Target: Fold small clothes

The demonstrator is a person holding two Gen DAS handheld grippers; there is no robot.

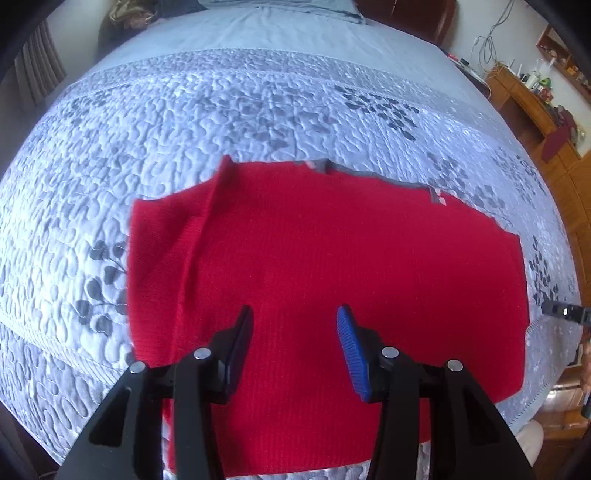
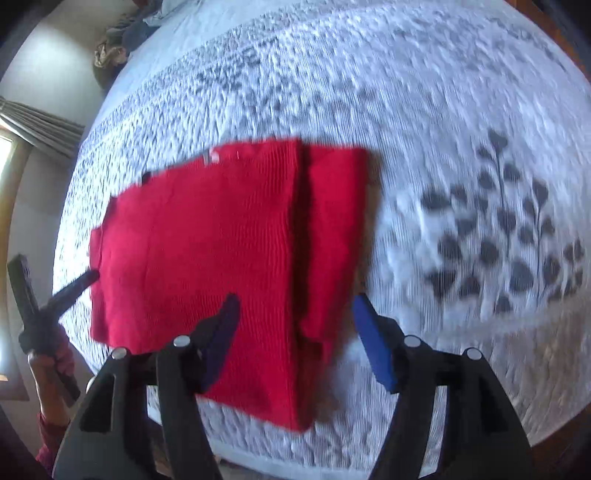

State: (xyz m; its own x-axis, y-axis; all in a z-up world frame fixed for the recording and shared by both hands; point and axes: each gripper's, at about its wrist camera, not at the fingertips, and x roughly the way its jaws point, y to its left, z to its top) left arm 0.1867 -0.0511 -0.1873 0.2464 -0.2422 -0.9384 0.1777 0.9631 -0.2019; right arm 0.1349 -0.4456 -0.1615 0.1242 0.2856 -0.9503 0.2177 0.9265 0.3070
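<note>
A red knitted garment lies flat on the quilted bedspread, with its left side folded over along a lengthwise crease. A grey trim shows at its far edge. My left gripper is open and empty, hovering over the garment's near part. In the right wrist view the garment shows a fold line on its right side. My right gripper is open and empty above the near right part of the garment. The left gripper also shows in the right wrist view at the garment's left edge.
The bed's grey-white bedspread has dark leaf prints. Pillows lie at the head. A wooden desk with clutter stands to the right of the bed. A curtain hangs at the left.
</note>
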